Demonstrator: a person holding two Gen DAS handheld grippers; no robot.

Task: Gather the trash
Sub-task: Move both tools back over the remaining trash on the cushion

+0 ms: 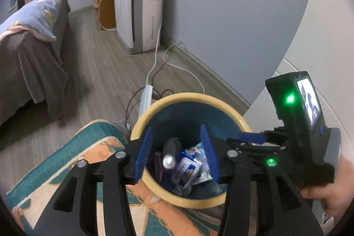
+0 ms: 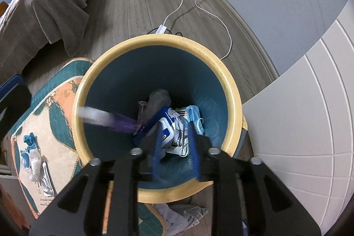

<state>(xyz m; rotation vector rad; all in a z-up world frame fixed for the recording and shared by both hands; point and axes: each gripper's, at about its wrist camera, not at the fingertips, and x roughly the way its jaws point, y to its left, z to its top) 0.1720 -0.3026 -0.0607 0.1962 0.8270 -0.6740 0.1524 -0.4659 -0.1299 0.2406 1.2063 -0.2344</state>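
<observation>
A round bin (image 1: pixel 154 107) (image 2: pixel 234 103) with a yellow rim and blue inside stands on the floor and holds several pieces of trash (image 1: pixel 183 167) (image 2: pixel 174 125). My left gripper (image 1: pixel 176 156) is open and empty above the bin's near rim. My right gripper (image 2: pixel 174 147) is open above the bin, with nothing between its fingers. A purple and white tube (image 2: pixel 108 119) is blurred in mid-air inside the bin. More trash (image 2: pixel 36 160) lies on the patterned mat (image 2: pixel 57 103) to the left: crumpled blue and white bits and a silver packet.
The right gripper's body (image 1: pixel 296 125) and the hand holding it sit right of the bin. A bed (image 1: pixel 28 48) stands at the left. A white appliance (image 1: pixel 141 12), a power strip (image 1: pixel 147 94) and cables (image 2: pixel 221 19) lie behind the bin. A white door (image 2: pixel 298 114) is at the right.
</observation>
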